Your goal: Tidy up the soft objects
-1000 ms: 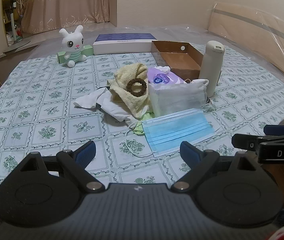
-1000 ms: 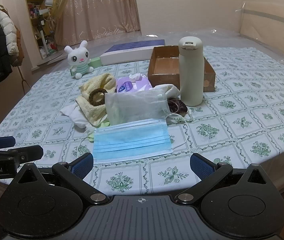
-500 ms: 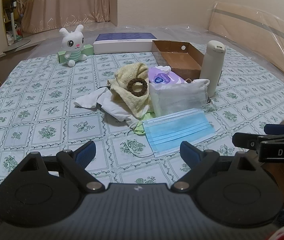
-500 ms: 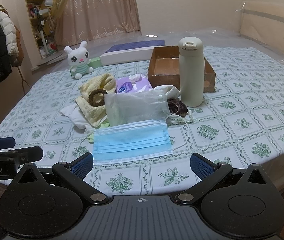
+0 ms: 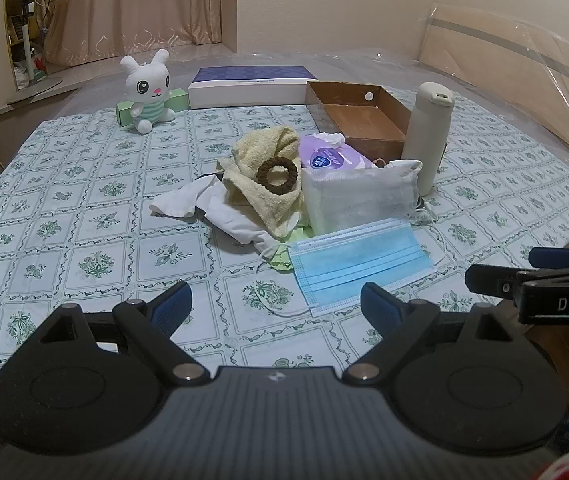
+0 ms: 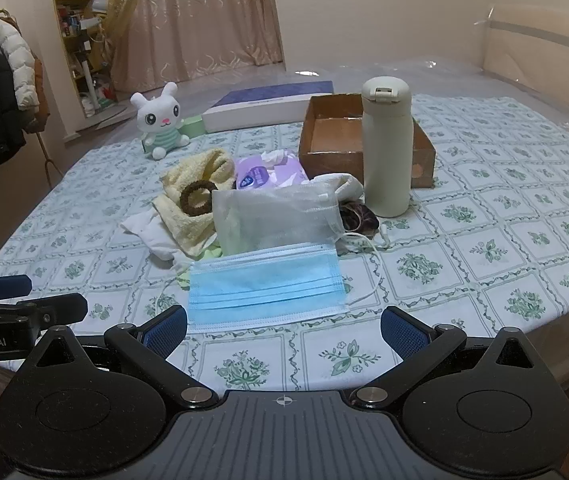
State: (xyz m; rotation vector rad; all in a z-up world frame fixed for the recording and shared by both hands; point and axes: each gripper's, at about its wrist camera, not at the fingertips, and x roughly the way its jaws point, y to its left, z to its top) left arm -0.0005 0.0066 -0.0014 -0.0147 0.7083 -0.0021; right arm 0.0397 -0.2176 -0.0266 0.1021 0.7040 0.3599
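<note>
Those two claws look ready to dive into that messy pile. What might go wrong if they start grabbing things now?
The blue face mask lies flat on the tablecloth, so the open right gripper may pinch the cloth along with it. The mask's ear loop trails toward the pile and might drag things with it. The tall cream bottle stands upright right beside the white mesh bag; tugging the bag could tip it over.

Left gripper [image 5: 276, 302] and right gripper [image 6: 282, 326] hover side by side, level, both w/ jaws spread wide, nothing between blue pads. Right gripper shows at right edge of left cam, left gripper at left edge of right cam; they sit close, approx. same height, not touching.
</note>
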